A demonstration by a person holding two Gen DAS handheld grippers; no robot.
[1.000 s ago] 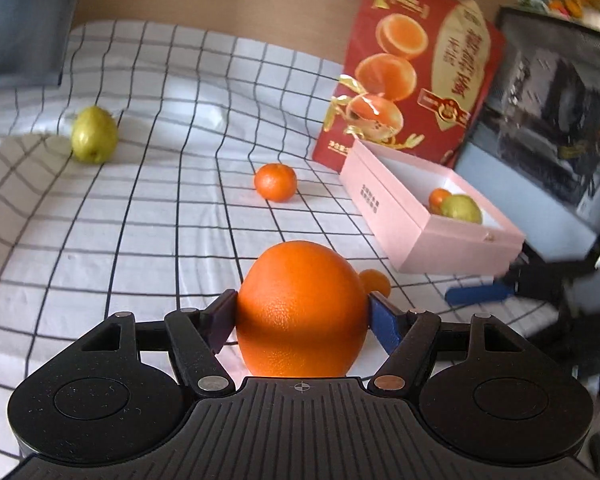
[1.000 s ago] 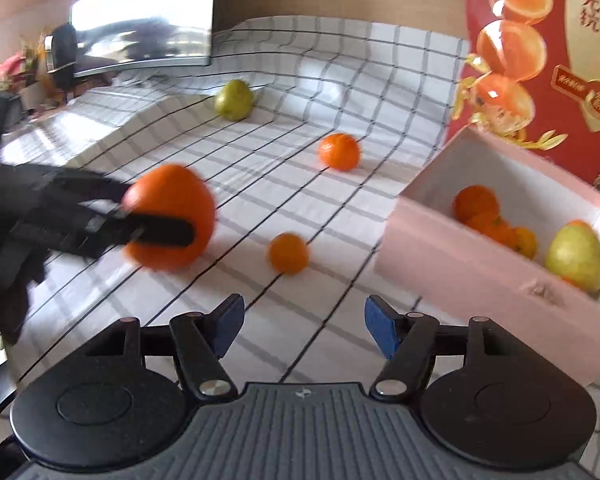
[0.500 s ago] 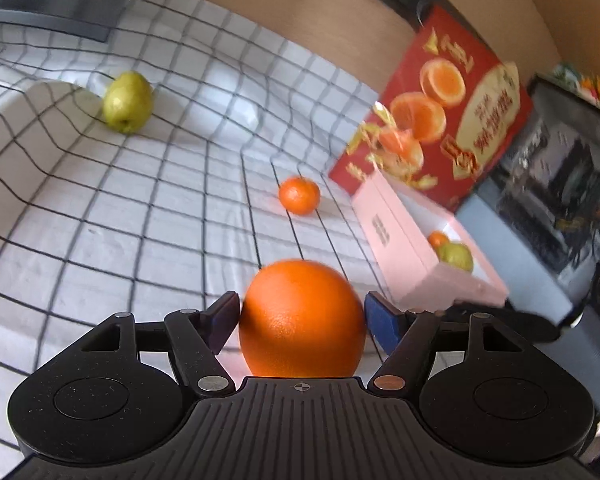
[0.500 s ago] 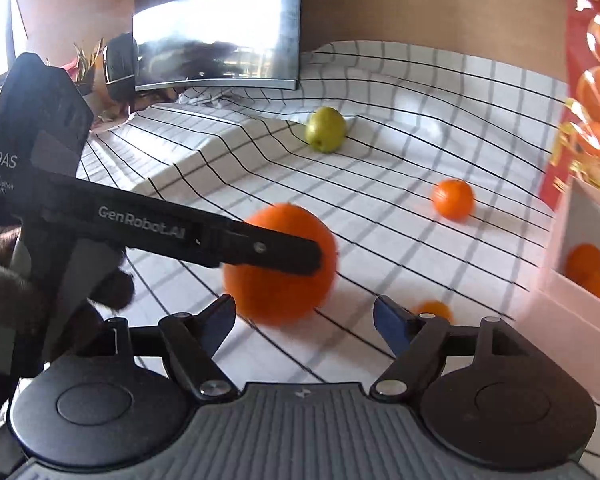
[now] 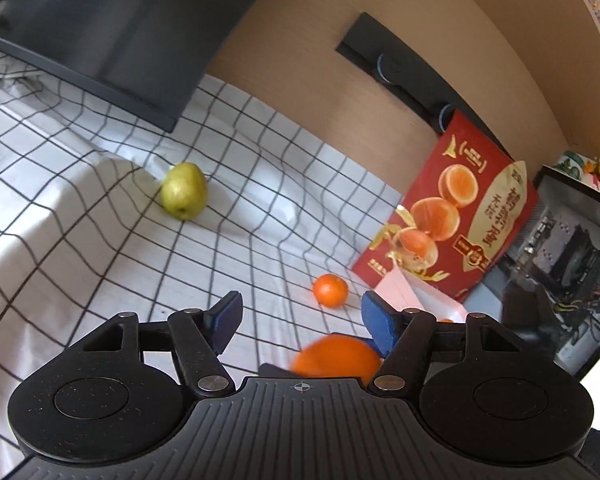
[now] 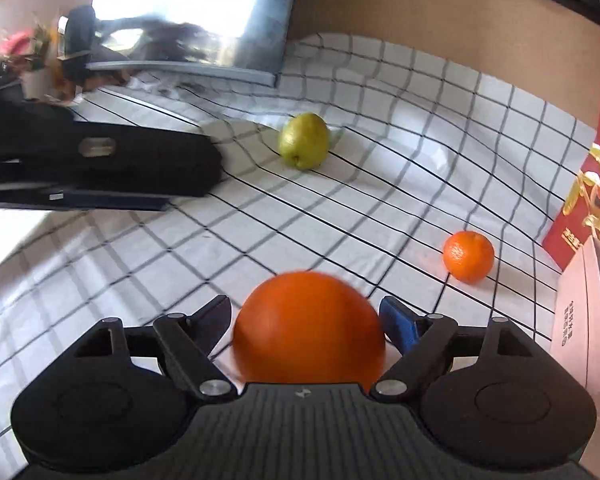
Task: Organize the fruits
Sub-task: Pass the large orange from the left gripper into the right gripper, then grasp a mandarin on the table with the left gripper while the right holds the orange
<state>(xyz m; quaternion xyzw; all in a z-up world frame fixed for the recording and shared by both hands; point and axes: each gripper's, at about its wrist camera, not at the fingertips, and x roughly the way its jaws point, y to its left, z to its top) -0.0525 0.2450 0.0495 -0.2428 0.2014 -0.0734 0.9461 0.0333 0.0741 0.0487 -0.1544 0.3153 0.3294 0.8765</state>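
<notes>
A white cloth with a black grid (image 5: 100, 240) covers the worktop. A dark monitor (image 5: 100, 32) stands at eleven o'clock in the left wrist view. A red printed carton (image 5: 472, 216) leans at two o'clock, against a tan wall (image 5: 320, 60).

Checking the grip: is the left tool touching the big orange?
Apart. The right wrist view shows checkered cloth between the left tool and the big orange, which is between the right tool's fingers.
</notes>
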